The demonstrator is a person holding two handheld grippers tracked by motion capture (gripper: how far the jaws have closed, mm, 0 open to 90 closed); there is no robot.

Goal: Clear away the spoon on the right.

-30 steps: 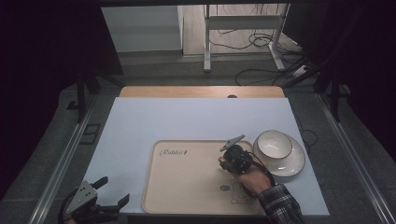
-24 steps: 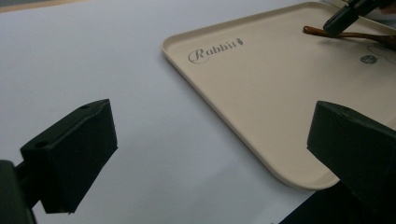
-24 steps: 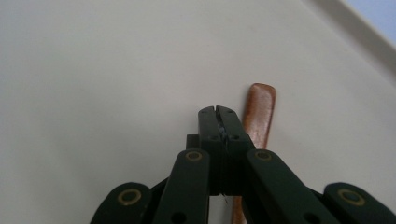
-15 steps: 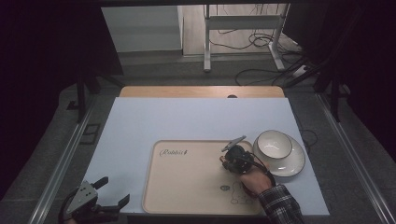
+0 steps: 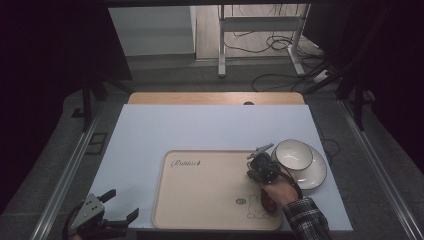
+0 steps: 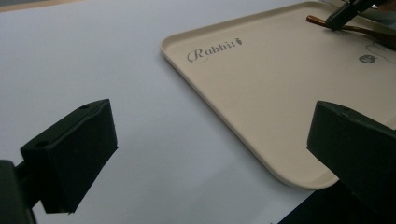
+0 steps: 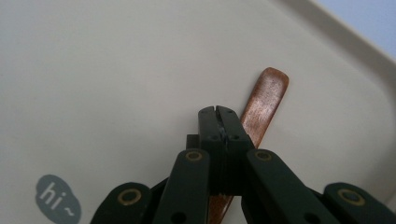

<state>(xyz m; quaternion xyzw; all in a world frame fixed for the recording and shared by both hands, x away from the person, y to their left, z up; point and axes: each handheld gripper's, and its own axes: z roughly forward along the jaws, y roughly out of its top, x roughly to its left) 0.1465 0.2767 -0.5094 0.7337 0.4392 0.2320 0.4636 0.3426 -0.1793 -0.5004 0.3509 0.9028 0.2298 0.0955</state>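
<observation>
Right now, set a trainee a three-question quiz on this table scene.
1. True or false: the left gripper has its jaws shut on the tray.
2. Which thing lies under the right gripper? A) the brown wooden spoon B) a fork C) a cup
3. Fill in: the white bowl sits on a ____ to the right of the tray.

Key:
1. False; its jaws stand open over the table off the tray's near left corner.
2. A; the jaws are shut together over the spoon's handle. Whether they pinch it cannot be told.
3. plate
</observation>
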